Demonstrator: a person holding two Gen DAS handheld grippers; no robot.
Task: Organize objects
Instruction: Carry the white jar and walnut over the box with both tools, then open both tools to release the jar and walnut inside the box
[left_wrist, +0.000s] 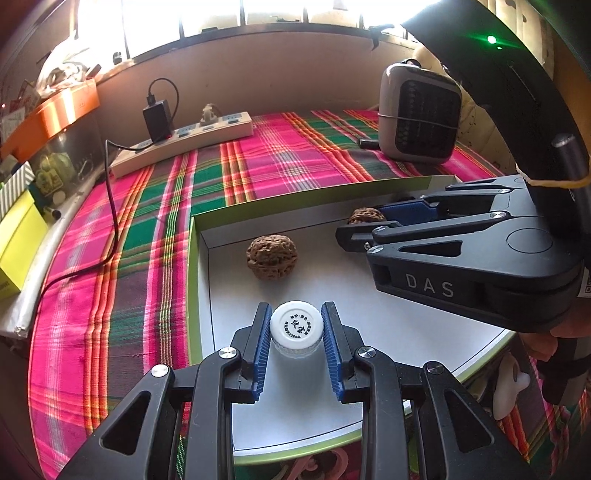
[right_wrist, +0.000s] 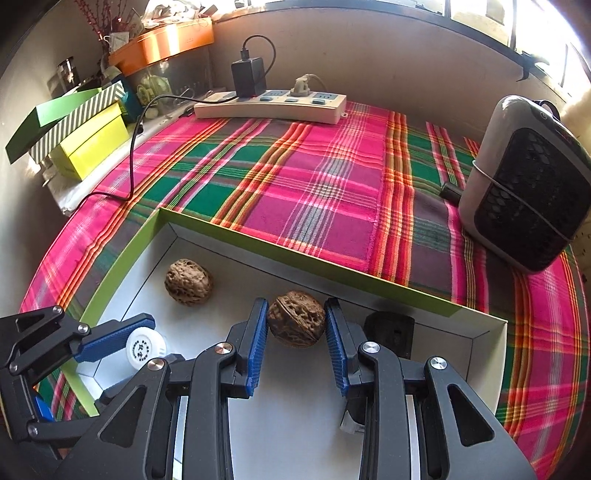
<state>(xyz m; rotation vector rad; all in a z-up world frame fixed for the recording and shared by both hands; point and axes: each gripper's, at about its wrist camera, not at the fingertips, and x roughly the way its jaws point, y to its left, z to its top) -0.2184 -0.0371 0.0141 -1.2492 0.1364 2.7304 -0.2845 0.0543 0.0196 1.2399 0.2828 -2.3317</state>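
Observation:
A shallow white box with a green rim (left_wrist: 190, 266) (right_wrist: 295, 260) lies on the plaid cloth. My left gripper (left_wrist: 296, 307) is shut on a small clear bottle with a white cap (left_wrist: 295, 325), held just over the box floor. A loose walnut (left_wrist: 272, 257) (right_wrist: 188, 281) rests in the box's far left corner. My right gripper (right_wrist: 297, 303) is shut on a second walnut (right_wrist: 296, 319), low over the box near its far wall. The left wrist view shows that gripper (left_wrist: 364, 221) and its walnut (left_wrist: 365, 215) at the right. The right wrist view shows the left gripper (right_wrist: 155, 343) with the bottle cap (right_wrist: 145, 349).
A small black object (right_wrist: 389, 330) sits in the box right of the held walnut. A power strip (right_wrist: 271, 105) with a black charger and its cable lies at the back. A grey heater (right_wrist: 528, 184) stands at the right. Green and yellow boxes (right_wrist: 88, 142) are stacked on the left.

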